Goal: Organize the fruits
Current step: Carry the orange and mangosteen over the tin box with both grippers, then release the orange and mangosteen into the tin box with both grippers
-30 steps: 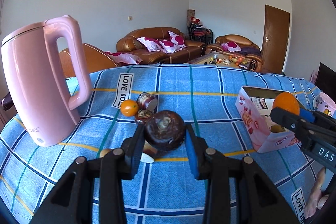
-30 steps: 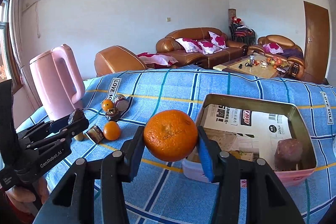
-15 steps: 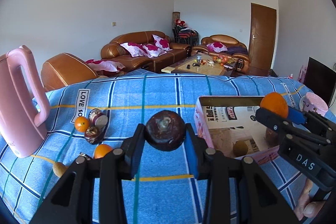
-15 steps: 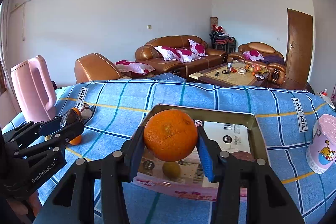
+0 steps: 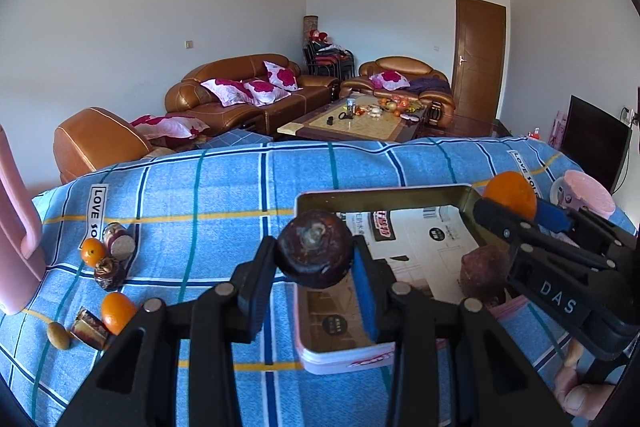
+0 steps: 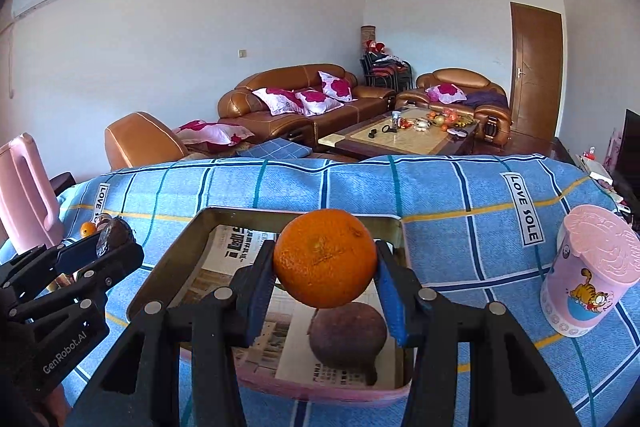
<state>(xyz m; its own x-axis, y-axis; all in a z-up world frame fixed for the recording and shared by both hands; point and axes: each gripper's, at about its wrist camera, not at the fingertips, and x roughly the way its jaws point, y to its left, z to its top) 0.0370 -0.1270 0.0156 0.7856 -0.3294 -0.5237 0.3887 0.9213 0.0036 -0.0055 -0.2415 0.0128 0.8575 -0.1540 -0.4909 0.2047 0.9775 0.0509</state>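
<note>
Above the pink tin (image 6: 200, 223), well inside its rim: right gripper (image 6: 325, 269) jaws clamped on orange (image 6: 325, 263); left gripper (image 5: 316, 255) jaws clamped on dark brown fruit (image 5: 315, 253) over tin's near-left edge.

- oranges: three, one (image 6: 325, 263) gripped, two (image 5: 93, 251) (image 5: 117, 312) on the cloth
- dark brown round fruits: three (image 5: 315, 254) (image 6: 347, 331) (image 5: 107, 269)
- one tin box (image 6: 172, 259)
- one pink kettle (image 6: 25, 195)
- one pink cup (image 6: 588, 271)

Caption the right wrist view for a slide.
Right gripper holds an orange above the paper-lined tin.
</note>
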